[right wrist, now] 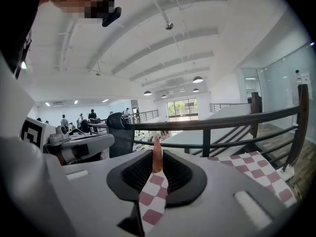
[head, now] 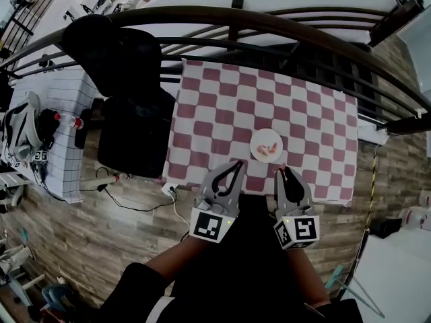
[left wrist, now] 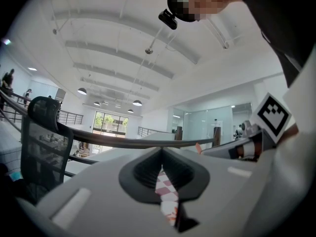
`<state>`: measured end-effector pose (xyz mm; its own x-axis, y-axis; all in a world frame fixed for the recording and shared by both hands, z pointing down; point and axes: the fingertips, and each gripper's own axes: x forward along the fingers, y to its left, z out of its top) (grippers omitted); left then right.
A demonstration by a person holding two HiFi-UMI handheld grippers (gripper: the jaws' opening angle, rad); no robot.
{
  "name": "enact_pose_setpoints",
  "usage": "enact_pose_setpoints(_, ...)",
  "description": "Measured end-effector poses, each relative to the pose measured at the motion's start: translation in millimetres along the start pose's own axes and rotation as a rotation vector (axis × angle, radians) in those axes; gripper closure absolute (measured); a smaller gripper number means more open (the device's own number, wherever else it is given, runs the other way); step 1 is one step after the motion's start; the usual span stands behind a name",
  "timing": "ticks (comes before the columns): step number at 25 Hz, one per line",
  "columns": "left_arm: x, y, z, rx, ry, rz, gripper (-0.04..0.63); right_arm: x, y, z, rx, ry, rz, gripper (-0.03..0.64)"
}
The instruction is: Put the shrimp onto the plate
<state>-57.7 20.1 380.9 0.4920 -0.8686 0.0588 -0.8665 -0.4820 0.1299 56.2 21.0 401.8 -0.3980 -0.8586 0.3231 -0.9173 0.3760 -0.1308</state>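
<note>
one table, draped in a red-and-white checked cloth (head: pixel 222 113), fills the middle of the head view, with a dark curved railing (head: pixel 269 22) running behind it. a black office chair (head: pixel 128 106) stands at the table's left side, close against the cloth edge. both grippers sit over the near edge of the cloth, side by side and apart. left gripper (head: pixel 237 165): its own view shows the jaws drawn together at the tips with only a thin slit of checked cloth visible behind them, nothing gripped. right gripper (head: pixel 283 172): jaws clamped on a slender orange-pink shrimp (right wrist: pixel 157 157) that stands up between the pads. a small white plate (head: pixel 254 143) rests on the cloth just beyond the two grippers, nearer the right one, not touched by either. more orange shrimp pieces (head: pixel 267 149) already lie on it.
</note>
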Motion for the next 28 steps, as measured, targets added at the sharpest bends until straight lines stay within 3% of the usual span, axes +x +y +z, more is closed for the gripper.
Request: enact_pose_setpoints(28,112.4,3.2,-26.0,0.017,0.086,0.041,0.589,90.6,-91.3,-52.0,0.052,0.181,0.076,0.552)
